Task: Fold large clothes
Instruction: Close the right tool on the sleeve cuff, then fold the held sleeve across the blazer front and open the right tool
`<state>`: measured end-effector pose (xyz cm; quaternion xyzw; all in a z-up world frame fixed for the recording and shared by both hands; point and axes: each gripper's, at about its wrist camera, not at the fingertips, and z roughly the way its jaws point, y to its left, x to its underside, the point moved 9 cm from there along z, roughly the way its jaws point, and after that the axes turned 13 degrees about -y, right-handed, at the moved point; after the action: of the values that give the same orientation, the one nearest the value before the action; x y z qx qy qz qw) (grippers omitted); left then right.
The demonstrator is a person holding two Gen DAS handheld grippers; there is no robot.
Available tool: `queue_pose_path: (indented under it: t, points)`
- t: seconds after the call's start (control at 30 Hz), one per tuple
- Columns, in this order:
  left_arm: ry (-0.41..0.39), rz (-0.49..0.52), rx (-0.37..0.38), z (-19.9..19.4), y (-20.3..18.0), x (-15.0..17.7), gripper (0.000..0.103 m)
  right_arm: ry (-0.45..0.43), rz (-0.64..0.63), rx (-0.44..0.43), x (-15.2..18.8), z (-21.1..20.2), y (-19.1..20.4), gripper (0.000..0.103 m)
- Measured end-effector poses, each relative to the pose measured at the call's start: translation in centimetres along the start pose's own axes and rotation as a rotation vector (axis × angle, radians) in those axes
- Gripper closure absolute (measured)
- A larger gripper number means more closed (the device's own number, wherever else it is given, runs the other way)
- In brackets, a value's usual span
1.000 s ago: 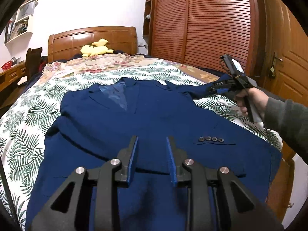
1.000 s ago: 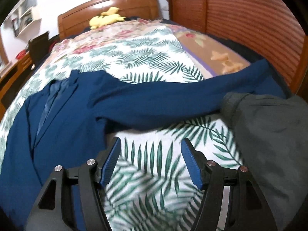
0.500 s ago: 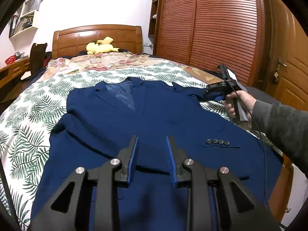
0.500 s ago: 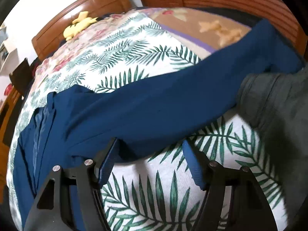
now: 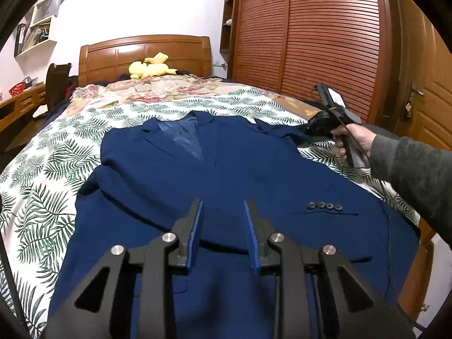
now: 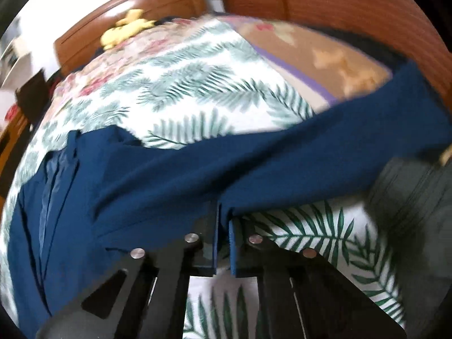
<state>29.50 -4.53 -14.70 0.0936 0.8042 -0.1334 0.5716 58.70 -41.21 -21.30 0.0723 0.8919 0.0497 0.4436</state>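
A navy blue suit jacket [image 5: 214, 186] lies spread front-up on the bed, collar toward the headboard. Its right sleeve [image 6: 254, 163] stretches out sideways across the bedspread. My left gripper [image 5: 222, 212] is open and empty, held above the jacket's lower front. My right gripper [image 6: 223, 214] is shut on the near edge of that sleeve, partway along it. In the left wrist view the right gripper [image 5: 310, 128] sits at the jacket's far right, held by a hand in a grey sleeve.
The bed has a white leaf-print bedspread [image 5: 53, 163] and a wooden headboard [image 5: 144, 53] with a yellow plush toy [image 5: 149, 67]. A slatted wooden wardrobe [image 5: 310, 34] stands close on the right. A grey garment [image 6: 415, 206] lies right of the sleeve.
My right gripper moved forward onto the sleeve and closed on its edge; it was open a second ago. My left gripper stayed open above the jacket, shifting slightly.
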Motion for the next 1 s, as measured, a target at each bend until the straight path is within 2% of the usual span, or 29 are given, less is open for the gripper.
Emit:
queue_pose_path:
  t: [0.17,0.3,0.4,0.5,0.6,0.8,0.9,0.97,1.0]
  points:
    - [-0.005,0.007,-0.004,-0.1,-0.1,-0.1,0.076,-0.033,-0.158,-0.099,-0.5,-3.7,4.8,0.102]
    - [-0.006,0.007,-0.008,-0.1,0.0,-0.1,0.076,-0.087,-0.262,-0.222,-0.5,-8.3,10.4,0.102]
    - [-0.006,0.003,-0.014,-0.2,0.2,-0.1,0.076,-0.108,-0.312,-0.335,0.5,-12.1,14.9,0.102]
    - [-0.008,-0.002,-0.016,-0.4,0.3,-0.2,0.076,-0.101,-0.375,-0.409,2.4,-14.5,18.5,0.102]
    - [-0.007,-0.002,-0.018,-0.5,0.4,-0.1,0.076,-0.075,-0.421,-0.425,4.3,-15.3,20.6,0.102]
    - [-0.024,0.004,-0.021,-1.1,0.4,-0.6,0.076,-0.035,-0.461,-0.334,5.7,-15.0,20.6,0.097]
    - [-0.027,-0.001,-0.020,-1.2,0.5,-0.8,0.076,-0.043,-0.449,-0.313,5.2,-15.6,19.6,0.076]
    - [-0.028,-0.001,-0.019,-1.3,0.5,-0.8,0.076,-0.075,-0.433,-0.312,4.4,-16.5,19.2,0.053]
    - [-0.030,0.000,-0.019,-1.4,0.4,-0.9,0.076,-0.093,-0.432,-0.307,4.1,-17.0,19.1,0.049]
